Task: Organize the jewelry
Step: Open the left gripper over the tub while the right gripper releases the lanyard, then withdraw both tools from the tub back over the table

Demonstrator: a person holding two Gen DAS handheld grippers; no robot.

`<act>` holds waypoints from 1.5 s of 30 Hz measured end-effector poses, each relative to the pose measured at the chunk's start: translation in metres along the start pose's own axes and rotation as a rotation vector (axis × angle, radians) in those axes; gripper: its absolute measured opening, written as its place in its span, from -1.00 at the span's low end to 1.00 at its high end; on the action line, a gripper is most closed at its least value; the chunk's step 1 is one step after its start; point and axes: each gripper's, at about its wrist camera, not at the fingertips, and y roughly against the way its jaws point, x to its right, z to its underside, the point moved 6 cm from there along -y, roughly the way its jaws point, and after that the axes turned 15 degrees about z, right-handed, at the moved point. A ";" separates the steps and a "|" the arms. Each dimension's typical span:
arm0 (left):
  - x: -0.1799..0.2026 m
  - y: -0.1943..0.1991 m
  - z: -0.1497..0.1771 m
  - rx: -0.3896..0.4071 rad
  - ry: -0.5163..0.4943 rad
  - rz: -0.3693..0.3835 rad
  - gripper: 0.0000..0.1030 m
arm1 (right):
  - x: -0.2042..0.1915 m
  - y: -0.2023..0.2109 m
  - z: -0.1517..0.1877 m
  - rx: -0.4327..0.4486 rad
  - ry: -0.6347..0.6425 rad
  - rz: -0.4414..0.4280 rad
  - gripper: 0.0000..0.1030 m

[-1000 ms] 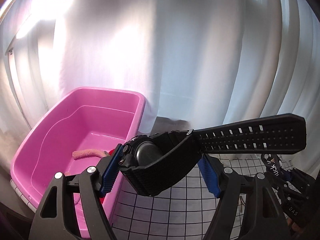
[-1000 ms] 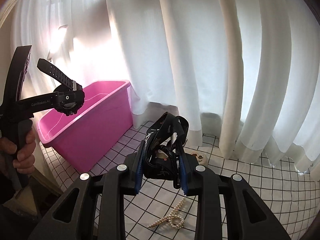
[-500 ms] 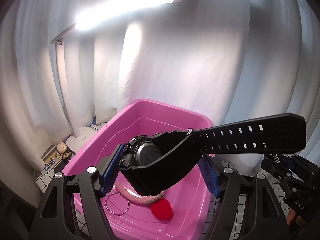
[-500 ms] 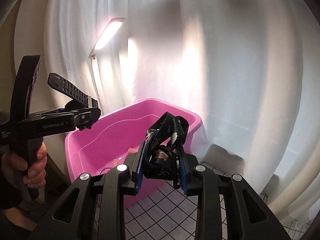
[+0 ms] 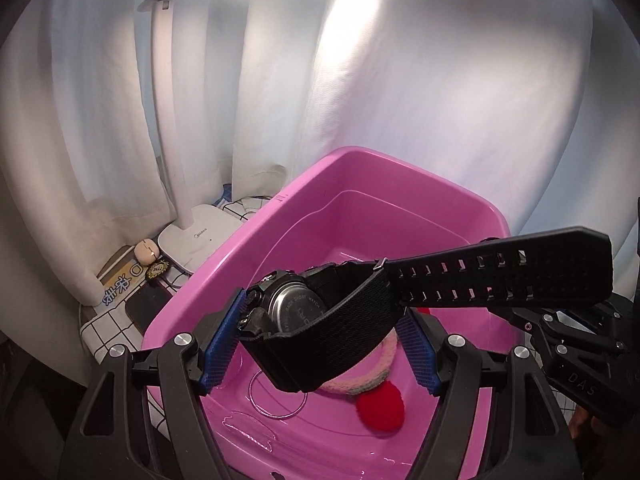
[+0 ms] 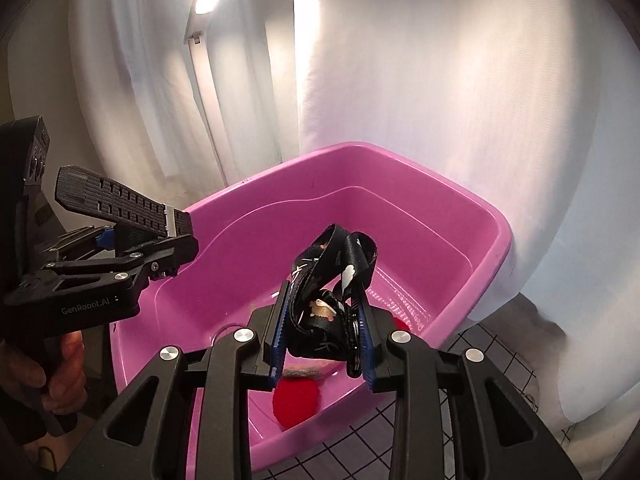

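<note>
Jewelry pieces now hang over the pink tub (image 5: 400, 184) rather than beside it: a second ago both hands were off to the side above the checked tabletop (image 6: 492, 344), and both have swung across so that each load sits above the tub's open mouth. The left gripper (image 5: 320, 336) has its jaws closed on a black watch (image 5: 320, 312), pinched across the case with its steel back facing the camera and the long perforated strap sticking out to the right. The right gripper (image 6: 322, 334) has its jaws clamped narrowly on a bundled black patterned strap (image 6: 332, 280), whose loops stand up above the pads. Neither grip has altered during the swing, so the carry looks nearly done and what remains, as I judge it, is to lower and let go. Already in the tub lie a pink fuzzy band (image 5: 376, 376), a red pom-pom (image 5: 380, 406) and a thin wire ring (image 5: 276, 396), so each drop would land on or next to these. In the left wrist view the right gripper sits close at the watch strap's free end, and the two could bump when released together. Outside the tub, a white lamp base (image 5: 196, 240), a small cream case (image 5: 145, 250) and a dark phone (image 5: 146, 306) sit at the curtain (image 5: 440, 100), well clear of the drop.
</note>
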 end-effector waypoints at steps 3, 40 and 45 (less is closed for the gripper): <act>-0.007 -0.009 0.005 -0.040 0.007 -0.016 0.36 | -0.002 -0.018 -0.001 -0.054 -0.005 0.013 -0.44; 0.001 0.023 0.005 0.015 -0.003 -0.091 0.84 | 0.021 0.001 0.000 -0.073 -0.081 0.117 0.23; 0.013 0.033 0.009 0.026 -0.001 -0.080 0.84 | 0.032 0.024 0.005 -0.046 -0.101 0.127 0.23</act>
